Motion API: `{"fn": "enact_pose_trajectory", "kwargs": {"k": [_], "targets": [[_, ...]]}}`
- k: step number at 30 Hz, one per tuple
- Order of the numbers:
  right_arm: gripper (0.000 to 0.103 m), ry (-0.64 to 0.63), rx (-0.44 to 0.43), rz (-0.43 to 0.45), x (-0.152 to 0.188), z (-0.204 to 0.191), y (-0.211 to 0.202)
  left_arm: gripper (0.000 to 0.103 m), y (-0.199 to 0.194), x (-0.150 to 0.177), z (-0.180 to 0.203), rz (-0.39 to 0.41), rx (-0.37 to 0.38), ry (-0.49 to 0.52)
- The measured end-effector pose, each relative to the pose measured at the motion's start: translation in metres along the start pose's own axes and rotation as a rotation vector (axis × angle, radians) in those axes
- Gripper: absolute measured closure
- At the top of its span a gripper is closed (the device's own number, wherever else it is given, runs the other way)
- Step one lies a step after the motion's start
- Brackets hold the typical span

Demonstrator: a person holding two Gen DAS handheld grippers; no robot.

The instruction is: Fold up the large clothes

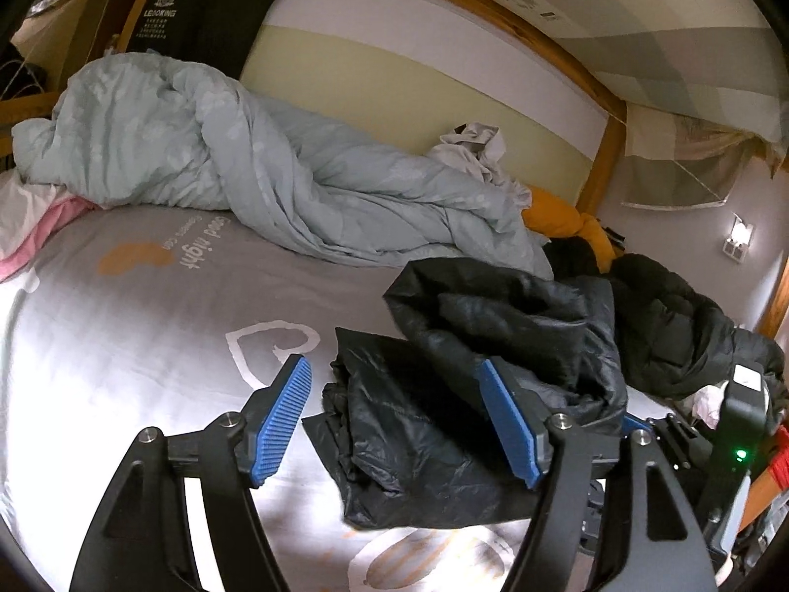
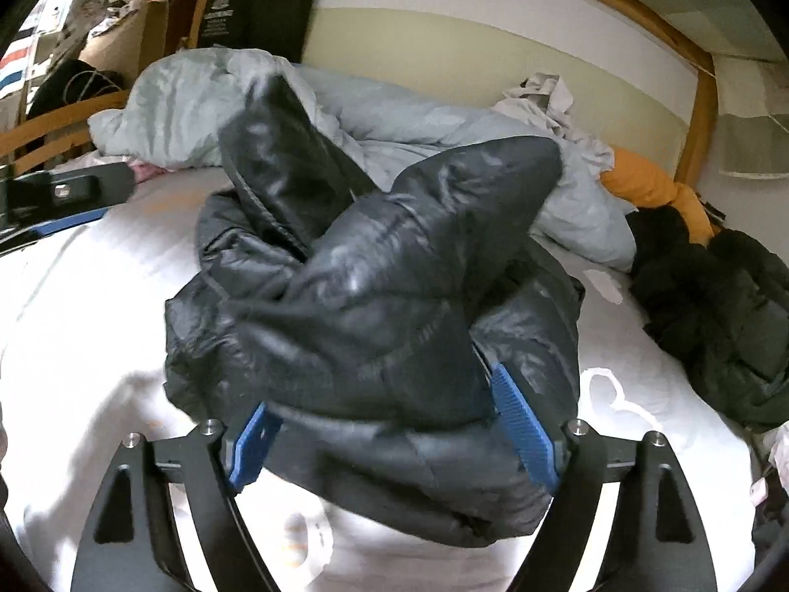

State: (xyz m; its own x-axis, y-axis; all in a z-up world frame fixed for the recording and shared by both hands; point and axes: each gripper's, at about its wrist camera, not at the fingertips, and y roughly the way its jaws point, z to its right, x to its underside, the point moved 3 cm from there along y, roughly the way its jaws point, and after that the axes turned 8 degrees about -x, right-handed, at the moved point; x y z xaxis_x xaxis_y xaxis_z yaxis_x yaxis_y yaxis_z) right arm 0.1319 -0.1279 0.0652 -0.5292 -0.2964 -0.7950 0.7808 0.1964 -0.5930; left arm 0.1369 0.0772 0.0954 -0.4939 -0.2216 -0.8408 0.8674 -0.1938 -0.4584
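A black puffer jacket (image 1: 444, 419) lies bunched on the grey printed bedsheet (image 1: 148, 325). In the left wrist view my left gripper (image 1: 397, 419) hangs open above the sheet. Its blue pads (image 1: 283, 424) are wide apart, with the jacket's near edge below and between them, untouched. In the right wrist view the jacket (image 2: 375, 296) heaps up, blurred, over my right gripper (image 2: 389, 439). Its jaws stand wide, with jacket fabric sagging between them. The ridged right pad (image 2: 527, 434) shows bare, so I read no grip.
A crumpled pale blue duvet (image 1: 256, 158) runs along the wall. A second dark jacket (image 1: 690, 335), an orange garment (image 1: 567, 222) and a white cloth (image 1: 473, 148) sit at the far right. The wooden bed frame (image 1: 609, 158) bounds the bed. Pink bedding (image 1: 29, 237) lies left.
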Motion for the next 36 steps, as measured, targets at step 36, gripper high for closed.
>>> {"fn": "enact_pose_trajectory", "kwargs": {"k": [36], "targets": [[0.025, 0.345, -0.159, 0.068, 0.04, 0.125, 0.006, 0.013, 0.107, 0.021, 0.024, -0.128, -0.325, 0.141]]}}
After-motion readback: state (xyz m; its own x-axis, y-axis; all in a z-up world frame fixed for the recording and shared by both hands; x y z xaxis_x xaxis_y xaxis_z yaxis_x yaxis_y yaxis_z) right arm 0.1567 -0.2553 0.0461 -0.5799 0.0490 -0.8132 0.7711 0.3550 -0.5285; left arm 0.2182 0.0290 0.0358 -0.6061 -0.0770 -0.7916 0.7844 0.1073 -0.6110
